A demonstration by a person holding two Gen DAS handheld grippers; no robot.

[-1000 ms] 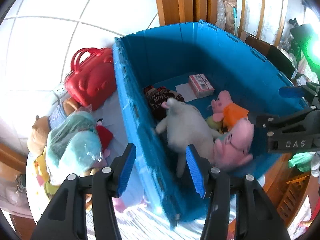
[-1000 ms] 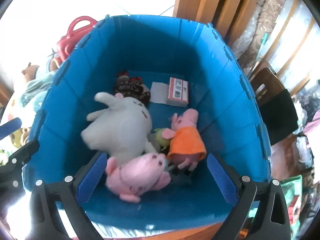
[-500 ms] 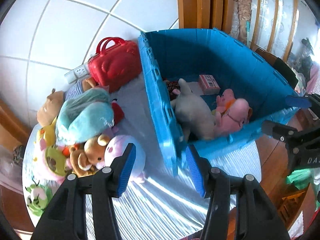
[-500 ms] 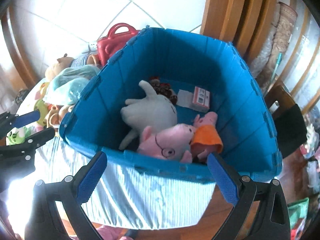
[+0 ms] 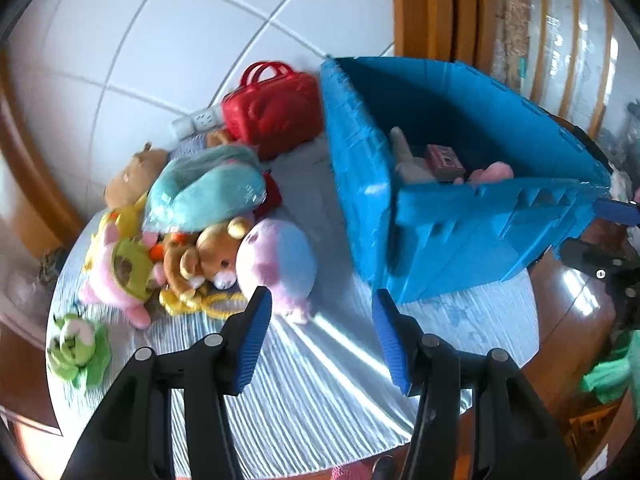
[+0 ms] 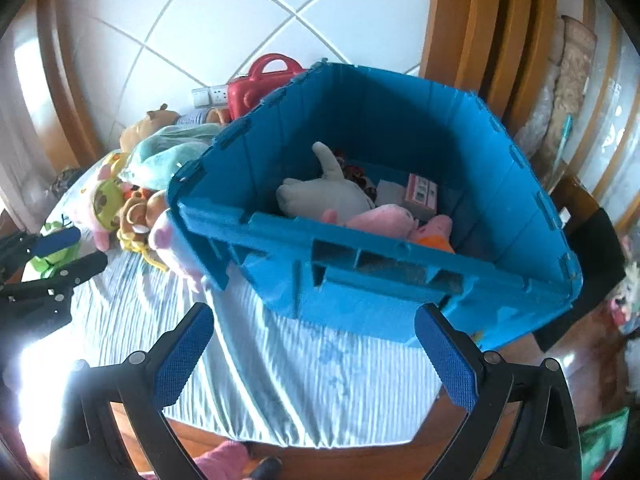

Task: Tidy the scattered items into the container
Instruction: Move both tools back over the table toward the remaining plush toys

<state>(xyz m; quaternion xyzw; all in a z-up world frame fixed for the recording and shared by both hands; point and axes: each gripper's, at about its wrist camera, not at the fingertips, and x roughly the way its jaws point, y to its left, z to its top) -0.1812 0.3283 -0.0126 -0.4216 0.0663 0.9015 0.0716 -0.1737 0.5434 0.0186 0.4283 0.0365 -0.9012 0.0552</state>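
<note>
A blue plastic crate stands on a striped cloth. Inside lie a grey plush, pink pig plushes and a small red box. Left of the crate is a heap of soft toys: a pink-and-blue plush, a brown bear, a teal plush in plastic wrap and a green toy. My left gripper hangs open above the cloth, between heap and crate, holding nothing. My right gripper is open and empty in front of the crate's near wall.
A red toy case and a white power strip sit at the back by the tiled wall. The round table edge runs close below the grippers. Wooden furniture and a dark chair stand right of the crate.
Both grippers have pulled back out of the crate toward the table's near edge. The left one has swung left, so the toy heap now lies before it. Jaws have stayed as wide.
</note>
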